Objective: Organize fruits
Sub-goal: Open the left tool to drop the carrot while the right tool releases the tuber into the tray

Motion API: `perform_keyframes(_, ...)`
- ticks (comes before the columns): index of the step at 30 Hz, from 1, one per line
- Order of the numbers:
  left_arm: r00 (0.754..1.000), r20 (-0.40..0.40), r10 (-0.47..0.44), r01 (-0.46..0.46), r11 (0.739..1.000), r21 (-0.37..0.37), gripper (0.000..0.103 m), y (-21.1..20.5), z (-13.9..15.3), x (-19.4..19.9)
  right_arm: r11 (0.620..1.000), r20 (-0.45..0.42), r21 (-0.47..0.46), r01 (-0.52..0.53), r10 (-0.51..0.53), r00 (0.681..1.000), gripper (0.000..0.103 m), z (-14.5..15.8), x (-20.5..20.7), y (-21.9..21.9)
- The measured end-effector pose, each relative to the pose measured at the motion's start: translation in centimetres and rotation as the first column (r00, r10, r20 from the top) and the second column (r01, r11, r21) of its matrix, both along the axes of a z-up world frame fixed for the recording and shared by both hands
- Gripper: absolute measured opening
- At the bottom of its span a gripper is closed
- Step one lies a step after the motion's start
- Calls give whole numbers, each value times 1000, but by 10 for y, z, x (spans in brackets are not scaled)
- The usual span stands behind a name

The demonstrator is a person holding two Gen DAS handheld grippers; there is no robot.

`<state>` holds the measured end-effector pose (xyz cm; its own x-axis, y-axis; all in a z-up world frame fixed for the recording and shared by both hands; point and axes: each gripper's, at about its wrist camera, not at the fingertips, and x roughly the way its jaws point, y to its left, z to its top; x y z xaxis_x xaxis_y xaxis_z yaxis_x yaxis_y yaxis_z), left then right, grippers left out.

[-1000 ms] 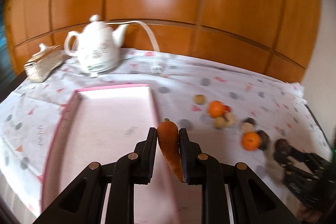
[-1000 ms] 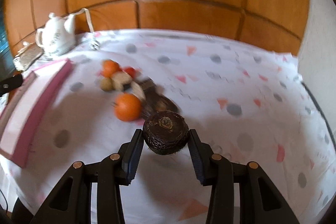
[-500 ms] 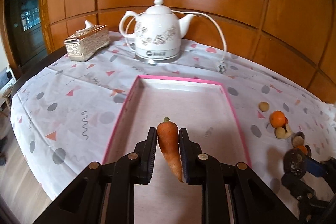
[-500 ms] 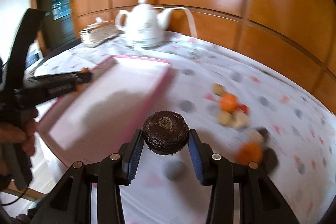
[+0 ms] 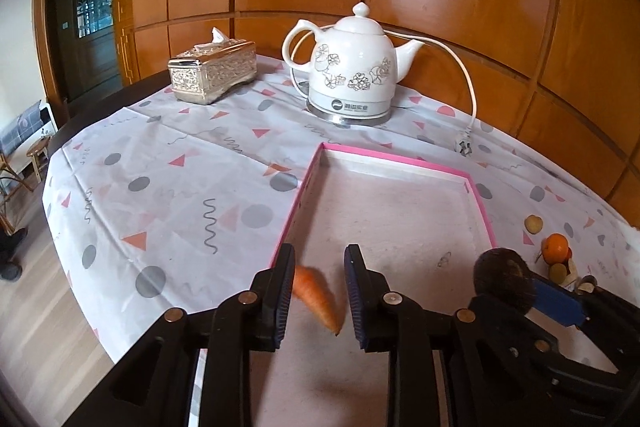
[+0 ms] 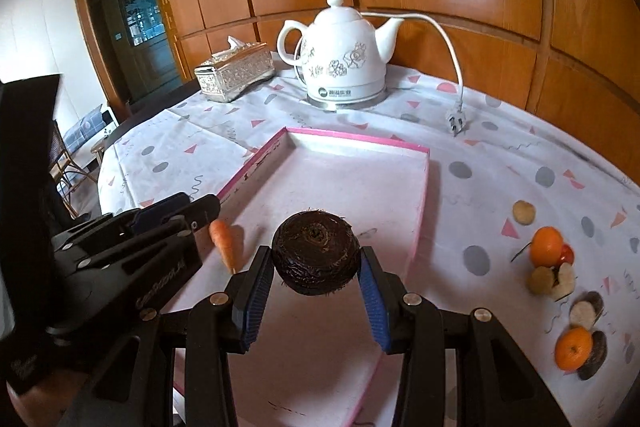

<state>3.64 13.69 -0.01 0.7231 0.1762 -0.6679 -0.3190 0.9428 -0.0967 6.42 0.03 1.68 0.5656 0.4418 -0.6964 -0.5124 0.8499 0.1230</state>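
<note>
My left gripper (image 5: pixel 318 291) is open over the near left corner of the pink-rimmed tray (image 5: pixel 396 157). An orange carrot (image 5: pixel 316 297) is blurred between and below its fingers, free of them. In the right wrist view the carrot (image 6: pixel 227 241) is just off the left gripper's fingertips (image 6: pixel 208 207), over the tray (image 6: pixel 352 137). My right gripper (image 6: pixel 316 267) is shut on a dark brown hairy round tuber (image 6: pixel 316 253) above the tray's middle. That tuber (image 5: pixel 504 277) also shows in the left wrist view.
A white floral kettle (image 5: pixel 352 67) with a cord and a silver tissue box (image 5: pixel 212 69) stand at the back. Oranges (image 6: pixel 546 247), small tan and dark brown pieces (image 6: pixel 586 309) lie on the patterned cloth right of the tray. The table edge is at left.
My left gripper has opened and the carrot has dropped out of it toward the tray. My right gripper has carried the tuber left, over the tray.
</note>
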Motion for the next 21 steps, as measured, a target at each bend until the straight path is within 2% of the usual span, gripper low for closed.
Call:
perform_keyframes(7, 1000, -14, 21, -21, 1000, -8, 27, 1, -5, -3, 1000, -17, 6, 5, -5, 1000, 44, -6, 1, 2)
perform_keyframes(11, 1000, -7, 31, -31, 999, -9, 33, 1, -4, -6, 1000, -54, 20, 8, -7, 999, 45, -12, 4, 0)
perform_keyframes(21, 1000, 0, 11, -11, 1000, 2, 34, -12, 0, -11, 998, -61, 44, 54, -51, 997, 45, -14, -3, -15)
